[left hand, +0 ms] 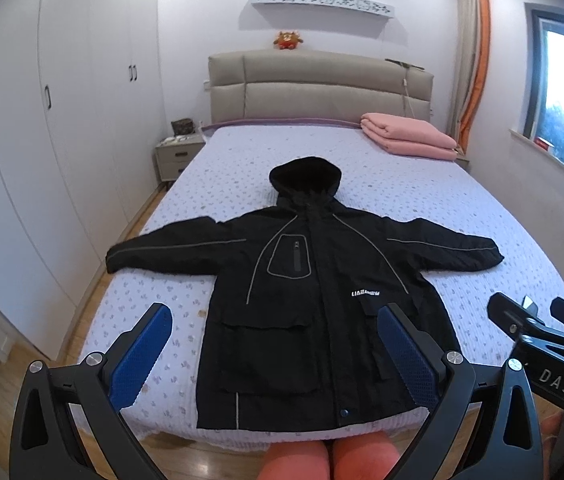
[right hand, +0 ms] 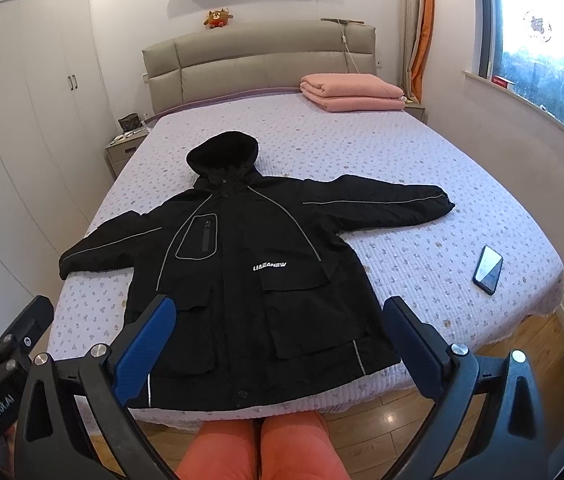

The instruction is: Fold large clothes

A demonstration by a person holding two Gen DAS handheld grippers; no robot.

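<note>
The bed [left hand: 361,168] fills most of the room, its pale lilac spotted cover running from the padded headboard [left hand: 317,84] to the foot edge, where the person's knees in orange trousers [right hand: 258,448] press close. White wardrobes [left hand: 42,120] line the left side with only a narrow strip of wooden floor between them and the bed's left edge; on the right a window [right hand: 541,40] and its sill wall stand near the right edge.

The black hooded jacket [right hand: 242,264] lies face up and zipped along the middle of the bed, hem at the foot edge, hood towards the headboard, both sleeves stretched out flat — the left one reaching almost to the left edge, the right one stopping well short of the right edge. Bare cover shows all round the hood and beyond the right sleeve.

A folded pink blanket [left hand: 409,138] sits at the head-right corner, well apart from the jacket. A nightstand [left hand: 178,156] stands by the head-left corner. A dark phone [right hand: 488,269] lies on the cover near the foot-right corner, just past the jacket's right hem. A small plush toy [left hand: 287,41] perches on the headboard.

The left gripper [left hand: 274,356] hovers over the jacket's hem with its blue pads spread wide, holding nothing; the right gripper [right hand: 278,344] — likewise spread and empty — hangs beside it above the hem
</note>
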